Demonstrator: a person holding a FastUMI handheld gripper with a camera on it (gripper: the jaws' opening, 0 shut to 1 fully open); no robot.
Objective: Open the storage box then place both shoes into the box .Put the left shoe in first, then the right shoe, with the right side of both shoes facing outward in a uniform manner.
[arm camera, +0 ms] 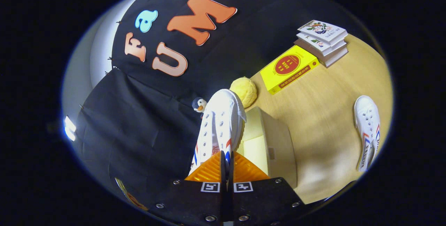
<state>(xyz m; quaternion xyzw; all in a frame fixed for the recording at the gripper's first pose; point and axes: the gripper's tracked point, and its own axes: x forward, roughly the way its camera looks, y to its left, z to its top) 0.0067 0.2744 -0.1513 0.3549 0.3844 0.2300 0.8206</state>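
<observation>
My gripper (226, 161) is shut on the rim of a white canvas shoe (219, 121) with red and blue stripes, both orange fingers (209, 172) pressed close on it. The shoe hangs lifted, toe pointing away from me, over the open pale storage box (275, 146), whose yellowish inside shows just right of the shoe. The second white shoe (368, 128) lies on the wooden table (320, 107) far to the right of the box, sole side toward the table edge.
A yellow round plush (245, 92) sits beyond the box, with a small penguin toy (199, 105) beside it. Farther back lie a yellow book (289, 68) and a stack of books (322, 41). The black cloth wall closes the left side.
</observation>
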